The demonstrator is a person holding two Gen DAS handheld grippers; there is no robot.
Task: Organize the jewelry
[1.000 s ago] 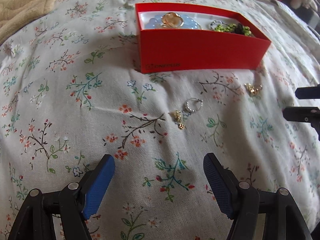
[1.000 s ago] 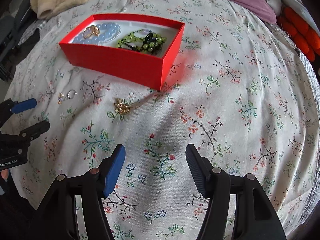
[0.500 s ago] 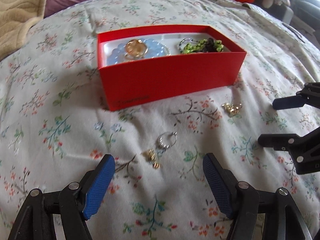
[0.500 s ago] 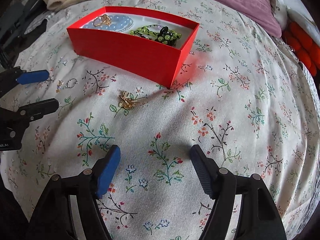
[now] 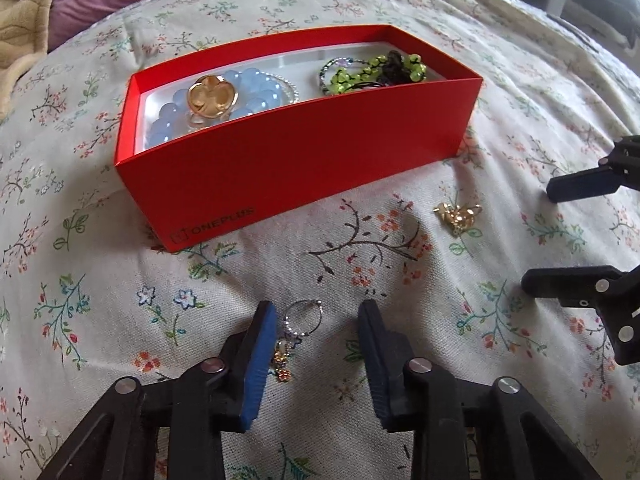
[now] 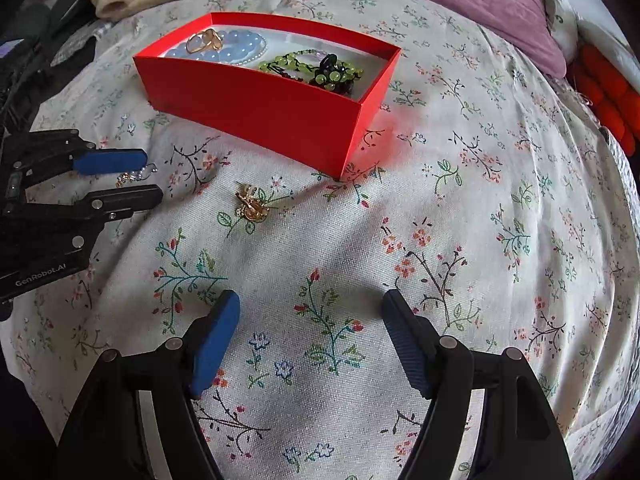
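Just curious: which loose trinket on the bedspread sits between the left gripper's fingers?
The silver hoop earring with the gold dangle, between the left gripper's fingers; the gold brooch lies apart.

Left gripper (image 5: 316,312), right gripper (image 6: 311,304): black linkage frames, silver pivot screws, blue finger pads (image 5: 256,364); white "GenRobot.AI" marking.

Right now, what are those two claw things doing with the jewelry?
Left gripper open, straddling silver hoop earring. Right gripper open, empty, short of gold earring. Red box beyond, path clear.
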